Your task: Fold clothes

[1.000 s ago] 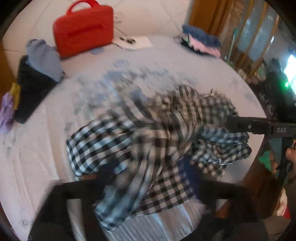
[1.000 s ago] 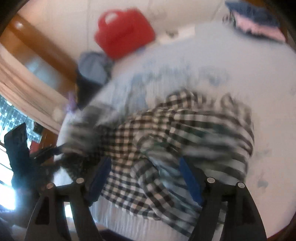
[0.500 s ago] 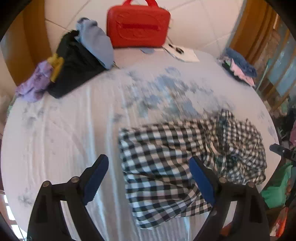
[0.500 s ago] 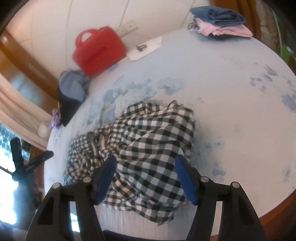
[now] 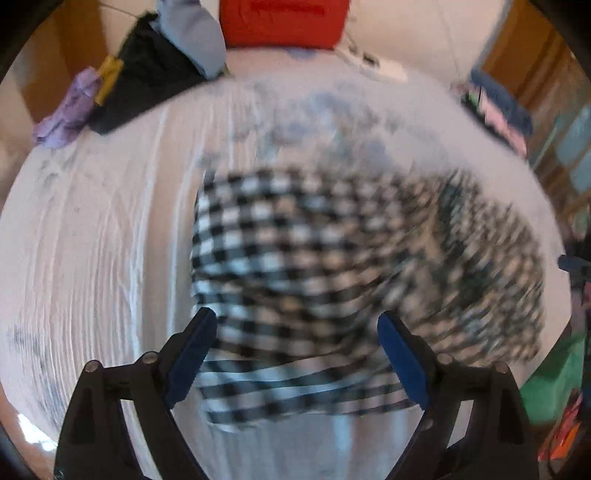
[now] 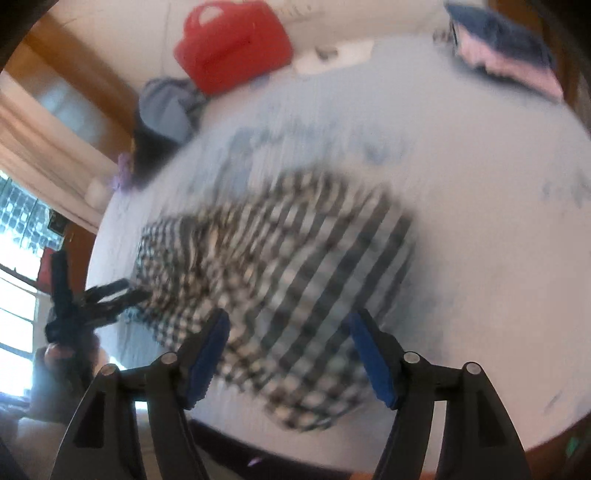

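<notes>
On table [image 5: 92,258]: checkered shirt [image 5: 314,266] bunched, long axis left-right.

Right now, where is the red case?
The red case sits at the table's far edge, top centre in the left wrist view, beside the dark and blue clothes pile, beyond the checked shirt.

The checked shirt [image 5: 332,266] looks like thin woven cloth, soft and rumpled, matt all over. It's lying on a pale tablecloth [image 5: 92,258], also matt fabric with fine creases and faded blue blotches. The red case [image 6: 236,44] reads as smooth moulded plastic with a slight sheen. Both grippers' fingers [image 5: 190,354] are matt black plastic with blue pads [image 6: 373,365] that look rubbery.
</notes>
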`<state>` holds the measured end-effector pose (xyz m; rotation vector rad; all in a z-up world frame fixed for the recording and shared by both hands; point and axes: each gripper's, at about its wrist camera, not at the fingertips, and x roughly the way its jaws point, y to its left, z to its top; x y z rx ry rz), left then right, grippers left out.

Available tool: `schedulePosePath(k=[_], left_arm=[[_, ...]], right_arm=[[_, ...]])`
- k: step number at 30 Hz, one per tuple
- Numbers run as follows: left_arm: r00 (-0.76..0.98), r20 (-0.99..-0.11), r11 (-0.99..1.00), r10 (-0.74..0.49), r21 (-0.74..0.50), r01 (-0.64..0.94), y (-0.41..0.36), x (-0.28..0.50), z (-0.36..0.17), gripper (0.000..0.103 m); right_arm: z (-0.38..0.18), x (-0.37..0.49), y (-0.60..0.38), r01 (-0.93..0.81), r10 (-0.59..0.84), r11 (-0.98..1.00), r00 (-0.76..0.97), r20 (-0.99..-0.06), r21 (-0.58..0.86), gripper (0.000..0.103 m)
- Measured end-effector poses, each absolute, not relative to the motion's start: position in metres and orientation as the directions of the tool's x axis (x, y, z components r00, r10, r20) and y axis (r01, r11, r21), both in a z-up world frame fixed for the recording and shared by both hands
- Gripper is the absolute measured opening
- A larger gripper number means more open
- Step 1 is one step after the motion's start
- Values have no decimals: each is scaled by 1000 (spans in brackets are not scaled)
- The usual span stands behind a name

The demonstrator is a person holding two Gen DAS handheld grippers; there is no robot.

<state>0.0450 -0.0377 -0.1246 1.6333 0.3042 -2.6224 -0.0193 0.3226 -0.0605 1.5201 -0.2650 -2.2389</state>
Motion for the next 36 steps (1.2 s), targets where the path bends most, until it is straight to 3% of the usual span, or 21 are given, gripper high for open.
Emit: schedulePosePath(k=[6,13,17,19,21,22,23,25,28,30,31,32,36], left_arm=[[-510,-860,-922,9,-205,330,29,48,-116,90],[-496,-865,-738,-81,-282,613,116,72,-130,90],[-440,-883,-674,-162,-227,703,142,69,-141,90],[-414,-899,-643,-141,-235,728,148,64,-155,90],[-367,-913,-646,-179,-172,744,158,60,-167,83],[-338,-918,-651,-209,-127,749,164,58,-173,69],[-312,-919,-656,-239,-84,750,170,57,-179,68],[-295,-909,-662,-294,-29,749,180,58,-182,69],[-327,-897,-644,-299,-64,763,184,70,-167,69],[-357,-884,-630,-303,-95,771,188,80,-153,82],[-375,-870,-628,-321,-101,772,193,86,-143,96],[-393,-855,-626,-338,-108,773,199,92,-134,103],[-425,-848,-621,-318,-152,769,227,100,-123,103]], right_arm=[[-67,-85,357,448,-489,-816,-200,-849,364,72],[-85,-136,365,706,-544,-577,42,-838,410,72],[-93,-156,350,746,-550,-471,170,-817,472,72],[-102,-161,338,756,-536,-428,229,-813,495,74],[-118,-157,325,772,-488,-394,284,-825,499,74],[-126,-152,319,797,-449,-379,286,-846,470,72],[-134,-146,314,836,-399,-363,259,-880,411,61],[-141,-137,308,905,-337,-341,136,-932,255,48],[-137,-137,310,910,-357,-338,113,-927,241,48],[-121,-132,322,921,-445,-295,102,-890,253,52],[-113,-130,330,926,-485,-277,97,-869,257,56],[-108,-129,337,929,-514,-261,96,-852,262,57],[-106,-128,355,943,-544,-195,124,-830,269,59]])
